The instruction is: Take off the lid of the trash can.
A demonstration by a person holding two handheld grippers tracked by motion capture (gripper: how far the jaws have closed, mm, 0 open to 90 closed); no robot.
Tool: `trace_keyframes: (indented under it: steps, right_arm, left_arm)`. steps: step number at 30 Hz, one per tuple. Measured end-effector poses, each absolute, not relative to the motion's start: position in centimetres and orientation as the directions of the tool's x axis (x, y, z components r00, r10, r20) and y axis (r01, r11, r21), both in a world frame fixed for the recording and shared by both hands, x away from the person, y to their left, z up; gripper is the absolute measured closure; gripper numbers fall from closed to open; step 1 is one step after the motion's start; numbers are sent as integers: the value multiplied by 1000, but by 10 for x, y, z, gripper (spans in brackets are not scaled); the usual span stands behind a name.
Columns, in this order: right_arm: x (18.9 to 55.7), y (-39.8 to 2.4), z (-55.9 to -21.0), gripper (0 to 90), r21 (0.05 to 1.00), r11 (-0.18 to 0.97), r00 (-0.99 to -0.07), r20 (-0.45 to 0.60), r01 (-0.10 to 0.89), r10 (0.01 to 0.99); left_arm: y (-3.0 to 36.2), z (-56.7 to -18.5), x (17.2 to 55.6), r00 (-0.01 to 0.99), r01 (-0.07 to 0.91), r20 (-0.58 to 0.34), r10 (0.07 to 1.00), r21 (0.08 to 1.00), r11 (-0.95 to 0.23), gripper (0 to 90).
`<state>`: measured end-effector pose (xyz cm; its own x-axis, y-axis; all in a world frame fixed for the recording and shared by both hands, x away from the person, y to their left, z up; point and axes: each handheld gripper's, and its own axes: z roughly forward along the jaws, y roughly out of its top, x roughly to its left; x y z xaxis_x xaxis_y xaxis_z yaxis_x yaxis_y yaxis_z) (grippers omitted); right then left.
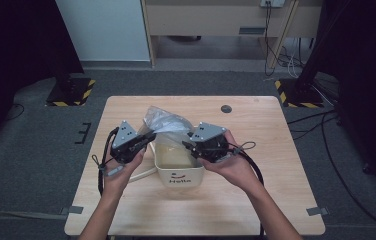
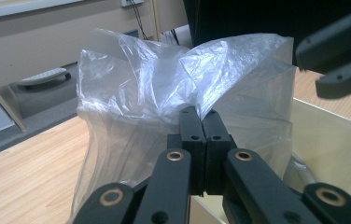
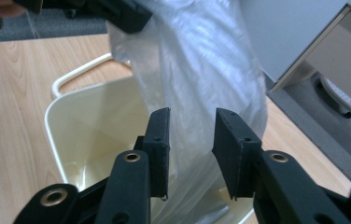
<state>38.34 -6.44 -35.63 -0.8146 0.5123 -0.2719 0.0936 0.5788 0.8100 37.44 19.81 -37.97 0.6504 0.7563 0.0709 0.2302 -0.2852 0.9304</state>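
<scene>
While the crumpled clear plastic bag (image 1: 165, 121) stood in the cream rectangular plastic bin (image 1: 180, 176), the left gripper (image 2: 204, 122) was clamped on its edge; the right gripper (image 3: 191, 136), at three o'clock, stood apart astride the film.

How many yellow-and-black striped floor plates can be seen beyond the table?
2: one yellow-and-black striped floor plate beyond the light wooden table's far left corner, one beyond its far right corner. Others may be hidden in the dark.

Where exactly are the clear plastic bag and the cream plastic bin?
clear crinkled plastic bag (image 2: 164, 84), left gripper view, its upper bunched film.
cream plastic bin (image 1: 180, 178), high view, its front wall by the printed word.
</scene>
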Motion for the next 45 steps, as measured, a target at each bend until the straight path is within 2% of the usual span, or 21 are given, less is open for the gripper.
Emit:
trace_keyframes:
  steps: [11, 21, 24, 25, 26, 31, 32, 33, 35, 39, 40, 41, 45]
  right_arm:
    - [395, -58, -347, 515, 821, 566, -791, -301, 70, 533]
    - [405, -41, -349, 507, 799, 598, -795, -321, 65, 514]
    - [407, -35, -352, 561, 789, 610, -800, -323, 67, 506]
    - [408, -32, -354, 626, 778, 624, -802, -327, 71, 499]
    - [408, -32, -355, 635, 776, 627, -805, -327, 70, 495]
    - [410, -28, -359, 796, 762, 643, -810, -325, 81, 487]
    - [410, -28, -359, 796, 762, 643, -810, -325, 81, 487]
    - [412, -27, -359, 868, 765, 637, -816, -306, 95, 490]
    - [412, -27, -359, 884, 768, 633, -816, -303, 97, 492]
    - [416, -28, -359, 898, 782, 612, -810, -279, 120, 516]
    - [417, -29, -359, 899, 783, 610, -808, -278, 122, 519]
    - [419, -31, -359, 900, 793, 594, -802, -263, 137, 537]
    - [421, -35, -357, 899, 805, 572, -797, -240, 156, 554]
  left_arm:
    - [200, -386, 373, 656, 236, 64, 752, 929, -285, 895]
    - [200, -386, 371, 665, 230, 75, 743, 926, -300, 896]
    - [200, -386, 371, 664, 227, 76, 743, 927, -298, 895]
    - [200, -386, 370, 664, 227, 73, 745, 929, -293, 895]
    - [200, -385, 370, 664, 226, 73, 744, 929, -294, 895]
    - [201, -385, 369, 664, 220, 72, 745, 933, -286, 894]
    - [201, -385, 369, 664, 220, 72, 745, 933, -286, 893]
    - [201, -386, 368, 662, 215, 71, 746, 936, -279, 885]
    - [201, -387, 367, 657, 208, 72, 751, 940, -272, 834]
    - [203, -390, 363, 625, 190, 66, 778, 953, -234, 586]
    - [203, -391, 361, 614, 186, 62, 786, 957, -221, 586]
    - [205, -391, 359, 598, 169, 64, 799, 964, -204, 465]
    - [209, -391, 351, 576, 131, 57, 816, 978, -161, 393]
